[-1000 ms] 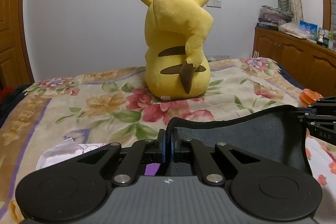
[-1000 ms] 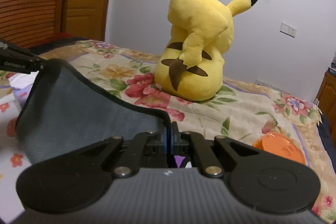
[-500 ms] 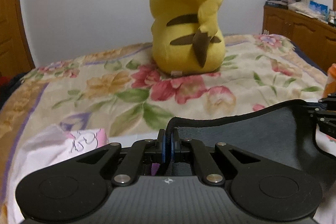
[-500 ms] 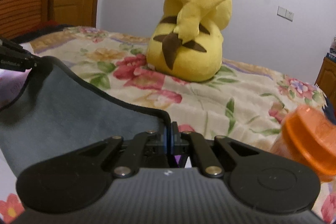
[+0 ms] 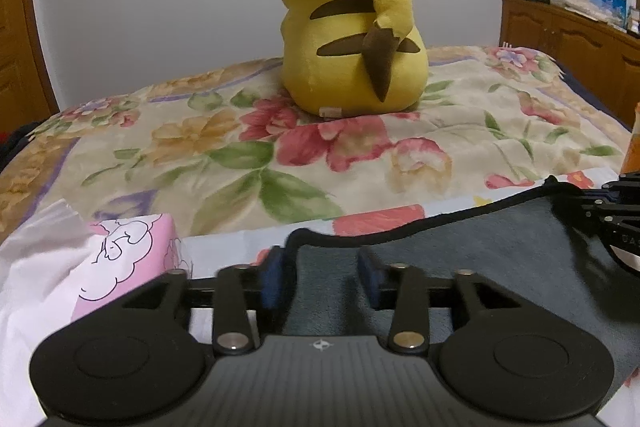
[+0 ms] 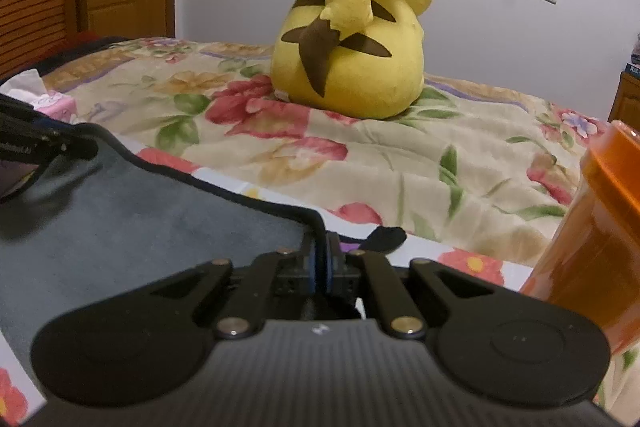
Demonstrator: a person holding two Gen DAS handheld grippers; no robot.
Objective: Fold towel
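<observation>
Towel (image 5: 480, 243) looks like matt grey microfibre cloth with a black stitched edge, the gripper (image 5: 324, 279) is matt ribbed black plastic, plushie (image 5: 352, 27) is fuzzy, and the orange container (image 6: 592, 227) is glossy plastic.

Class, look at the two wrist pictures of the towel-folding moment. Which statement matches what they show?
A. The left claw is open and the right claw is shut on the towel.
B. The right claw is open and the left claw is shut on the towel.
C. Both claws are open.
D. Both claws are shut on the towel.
A: the left claw has its blue pads apart over the dark grey towel, while the right claw pinches the towel's corner.
</observation>
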